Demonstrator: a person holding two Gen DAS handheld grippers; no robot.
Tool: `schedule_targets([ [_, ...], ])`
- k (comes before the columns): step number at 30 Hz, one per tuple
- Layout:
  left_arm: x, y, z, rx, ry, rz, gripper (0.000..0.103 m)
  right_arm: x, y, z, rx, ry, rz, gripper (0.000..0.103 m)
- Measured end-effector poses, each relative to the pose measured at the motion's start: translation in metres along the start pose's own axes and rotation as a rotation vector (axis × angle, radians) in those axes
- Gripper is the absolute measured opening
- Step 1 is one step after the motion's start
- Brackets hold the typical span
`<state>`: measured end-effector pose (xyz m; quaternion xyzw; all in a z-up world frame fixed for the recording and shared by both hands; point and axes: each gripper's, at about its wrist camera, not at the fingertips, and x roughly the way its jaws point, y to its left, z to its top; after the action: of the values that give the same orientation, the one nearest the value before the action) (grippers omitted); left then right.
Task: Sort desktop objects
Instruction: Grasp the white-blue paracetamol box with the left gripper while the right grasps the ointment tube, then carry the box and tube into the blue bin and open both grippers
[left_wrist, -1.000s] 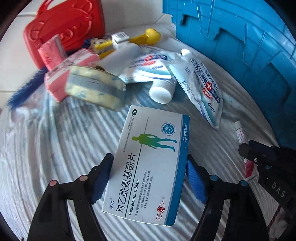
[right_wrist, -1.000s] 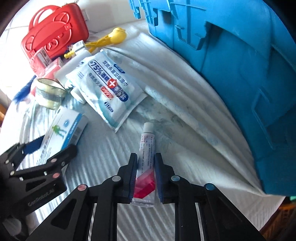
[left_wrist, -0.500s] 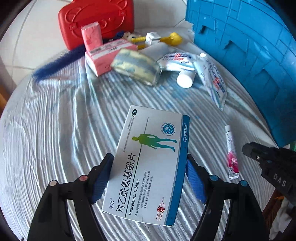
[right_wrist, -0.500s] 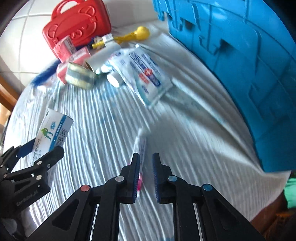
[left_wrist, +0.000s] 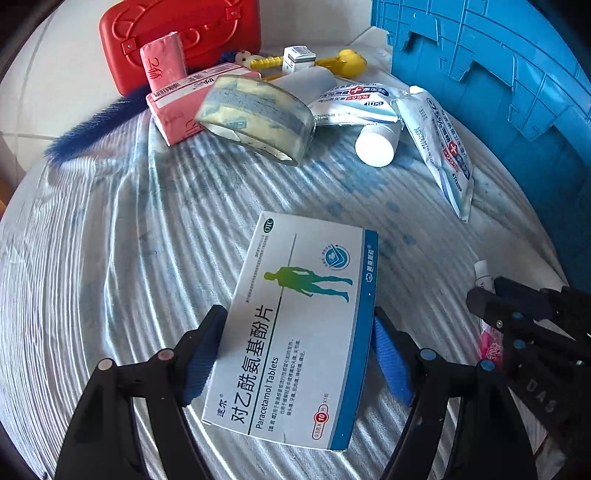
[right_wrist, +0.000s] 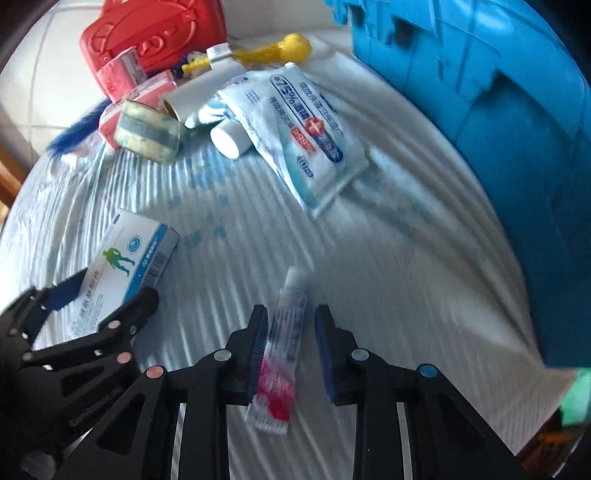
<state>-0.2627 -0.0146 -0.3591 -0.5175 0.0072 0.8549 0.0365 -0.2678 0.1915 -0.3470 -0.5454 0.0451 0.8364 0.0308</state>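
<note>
While the left gripper (left_wrist: 295, 350) clamps its jaws on the paracetamol box (left_wrist: 295, 328), the right gripper's (right_wrist: 290, 332) jaws are opening around the small tube (right_wrist: 282, 347), no longer pressing it.

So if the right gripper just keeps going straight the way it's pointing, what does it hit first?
Most likely the white cloth just ahead. The right gripper points steeply down, its jaws opening around the small ointment tube between them. Beyond the tube's cap the way looks free, though depth is hard to judge here.
</note>
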Motion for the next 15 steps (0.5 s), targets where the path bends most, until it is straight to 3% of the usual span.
schedule_targets([
  [3, -0.004, 0.005, -0.001, -0.012, 0.014, -0.032, 0.076, 0.0, 0.007, -0.003, -0.042, -0.038, -0.024, 0.018],
  [8, -0.032, 0.011, -0.006, -0.002, -0.023, -0.043, 0.076, -0.013, 0.013, -0.006, -0.026, -0.046, 0.001, 0.017],
  [15, -0.1, 0.029, -0.01, -0.004, -0.124, -0.057, 0.076, -0.079, 0.045, -0.004, -0.062, -0.169, 0.064, 0.016],
])
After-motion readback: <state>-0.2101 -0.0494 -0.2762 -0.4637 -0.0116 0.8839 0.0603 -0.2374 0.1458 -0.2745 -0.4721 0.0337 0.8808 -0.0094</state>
